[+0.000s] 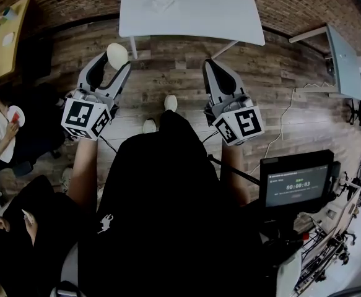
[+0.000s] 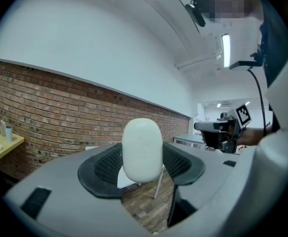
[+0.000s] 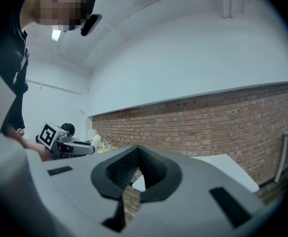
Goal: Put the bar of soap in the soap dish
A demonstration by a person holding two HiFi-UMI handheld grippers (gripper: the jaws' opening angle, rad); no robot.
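Had the left gripper [image 1: 114,67] clamped on the bar of soap [image 2: 142,149], held level out over the wood floor [image 1: 168,79], just short of the near edge of the white table [image 1: 230,17]. Had the right gripper [image 3: 136,174] pinched together on nothing alongside. Looked like the carry step, with the soap not yet delivered. Couldn't pin down the soap dish, maybe that pale lump [image 1: 165,0] toward the table's far edge. Next up, guessing: reach over the table, lower the soap in, then ease off.

Smooth matt white soap bar [image 2: 142,149], rough brick wall [image 2: 60,117], worn wooden plank floor [image 1: 168,73].
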